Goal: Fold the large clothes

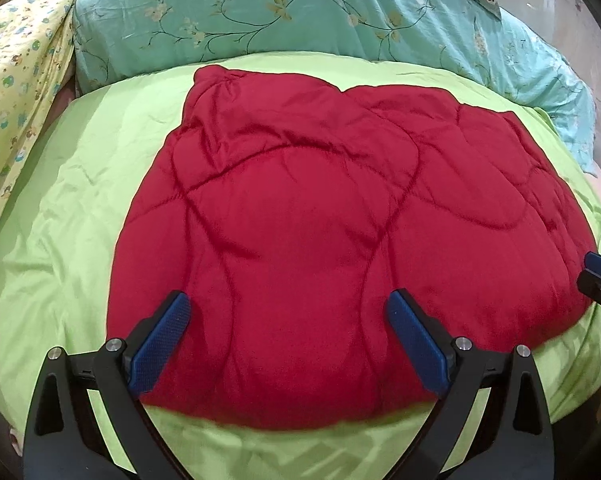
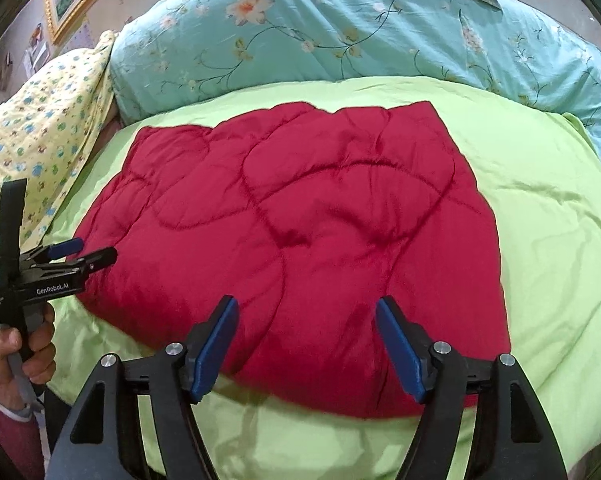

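Both tools, left tool [image 1: 288, 340] and right tool [image 2: 306, 346], gape empty; pinch the red quilted garment's [image 1: 340, 240] near edge evenly.

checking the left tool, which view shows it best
The right wrist view: the left tool appears whole from the side, with its open fingers and the hand gripping it. The left wrist view shows only its own two blue pads from behind, spread over the red quilted garment.
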{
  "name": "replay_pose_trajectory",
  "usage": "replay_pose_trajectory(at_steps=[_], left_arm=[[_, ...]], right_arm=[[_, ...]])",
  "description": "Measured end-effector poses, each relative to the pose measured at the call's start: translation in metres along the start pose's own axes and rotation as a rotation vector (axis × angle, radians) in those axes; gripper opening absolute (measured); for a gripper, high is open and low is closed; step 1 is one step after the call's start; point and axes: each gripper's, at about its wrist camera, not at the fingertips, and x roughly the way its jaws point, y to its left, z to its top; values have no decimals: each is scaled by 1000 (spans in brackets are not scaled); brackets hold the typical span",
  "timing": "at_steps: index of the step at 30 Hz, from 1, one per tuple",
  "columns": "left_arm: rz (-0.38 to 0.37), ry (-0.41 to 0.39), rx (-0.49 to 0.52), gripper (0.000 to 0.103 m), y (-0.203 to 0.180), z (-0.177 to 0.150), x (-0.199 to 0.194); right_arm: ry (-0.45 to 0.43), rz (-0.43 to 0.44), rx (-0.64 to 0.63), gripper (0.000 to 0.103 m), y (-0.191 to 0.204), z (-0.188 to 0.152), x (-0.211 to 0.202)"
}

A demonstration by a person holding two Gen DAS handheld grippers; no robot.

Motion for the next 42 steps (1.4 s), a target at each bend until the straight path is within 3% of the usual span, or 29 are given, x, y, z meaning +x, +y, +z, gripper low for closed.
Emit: replay_pose_trajectory(at_steps=[4, 15, 22, 27, 42], left_arm=[[16, 6, 12, 100, -2, -15, -14], [68, 43, 43, 100, -11, -55, -40], [71, -38, 62, 100, -15, -49, -78], [53, -103, 79, 100, -18, -37, -106], [68, -37, 92, 100, -33, -32, -69]], right_arm=[[21, 12, -19, 89, 7, -14, -8], [80, 37, -82, 98, 24, -48, -27], [68, 35, -155, 99, 42, -48, -49], [-12, 31, -179, 103, 50, -34, -74], [61, 25, -112, 103, 49, -23, -22]])
